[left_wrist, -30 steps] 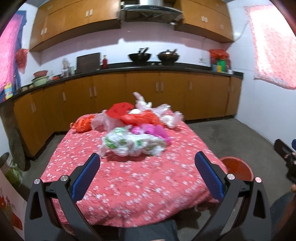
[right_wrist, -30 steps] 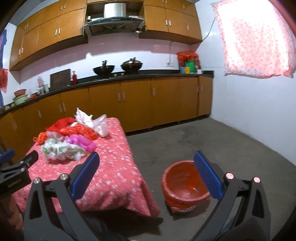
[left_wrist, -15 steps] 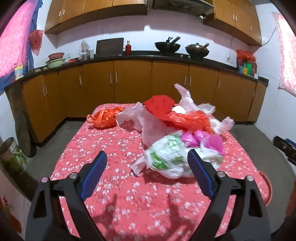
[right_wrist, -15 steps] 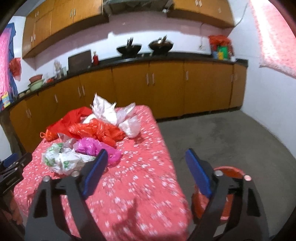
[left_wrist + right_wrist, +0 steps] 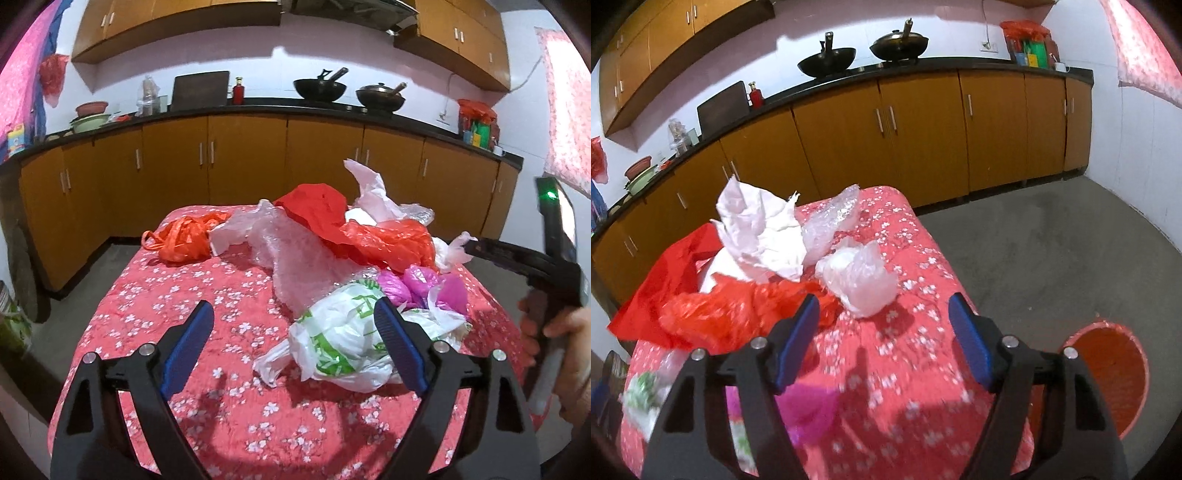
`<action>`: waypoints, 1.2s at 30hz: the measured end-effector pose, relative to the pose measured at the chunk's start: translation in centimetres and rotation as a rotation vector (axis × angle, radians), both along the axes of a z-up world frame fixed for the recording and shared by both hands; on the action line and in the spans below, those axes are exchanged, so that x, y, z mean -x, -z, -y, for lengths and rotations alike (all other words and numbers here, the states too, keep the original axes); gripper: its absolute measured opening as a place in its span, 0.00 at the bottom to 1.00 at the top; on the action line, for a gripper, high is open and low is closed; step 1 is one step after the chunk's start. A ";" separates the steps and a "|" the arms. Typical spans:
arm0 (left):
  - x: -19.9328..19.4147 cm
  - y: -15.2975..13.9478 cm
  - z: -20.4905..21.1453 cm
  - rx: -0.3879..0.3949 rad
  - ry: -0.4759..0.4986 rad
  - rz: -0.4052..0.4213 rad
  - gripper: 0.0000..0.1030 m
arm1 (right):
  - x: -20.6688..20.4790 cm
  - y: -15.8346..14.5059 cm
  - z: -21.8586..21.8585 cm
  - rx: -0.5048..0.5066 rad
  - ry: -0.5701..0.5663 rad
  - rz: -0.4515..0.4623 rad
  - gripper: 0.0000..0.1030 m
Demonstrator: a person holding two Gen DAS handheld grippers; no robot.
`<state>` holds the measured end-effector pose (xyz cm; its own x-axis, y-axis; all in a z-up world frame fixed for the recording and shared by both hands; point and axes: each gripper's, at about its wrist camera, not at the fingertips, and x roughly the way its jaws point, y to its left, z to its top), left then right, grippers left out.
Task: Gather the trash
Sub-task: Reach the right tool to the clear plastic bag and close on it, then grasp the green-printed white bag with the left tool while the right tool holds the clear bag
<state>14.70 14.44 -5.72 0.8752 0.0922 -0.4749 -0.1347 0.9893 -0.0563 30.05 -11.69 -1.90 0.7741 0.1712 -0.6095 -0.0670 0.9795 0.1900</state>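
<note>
Lining up on the trash pile
My left gripper (image 5: 293, 326) and right gripper (image 5: 882, 326) are both narrowing, nothing pinched, angled toward the white-green bag (image 5: 343, 343) and clear bag (image 5: 858, 275)

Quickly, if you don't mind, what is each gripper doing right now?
Left gripper: open, jaws closing, empty, beside the white-and-green plastic bag.
Right gripper: open, jaws closing, empty, just short of the crumpled clear plastic bag.
</note>
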 end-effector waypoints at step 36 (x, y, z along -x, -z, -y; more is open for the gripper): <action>-2.3 -0.4 -2.3 0.087 0.079 -0.030 0.00 | -0.1 0.0 -1.2 0.011 -0.053 -0.006 0.09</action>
<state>17.00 16.76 -5.34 0.8634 -0.0192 -0.5041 -0.0593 0.9885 -0.1391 30.14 -10.46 -1.91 0.7606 0.2045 -0.6162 -0.1173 0.9768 0.1794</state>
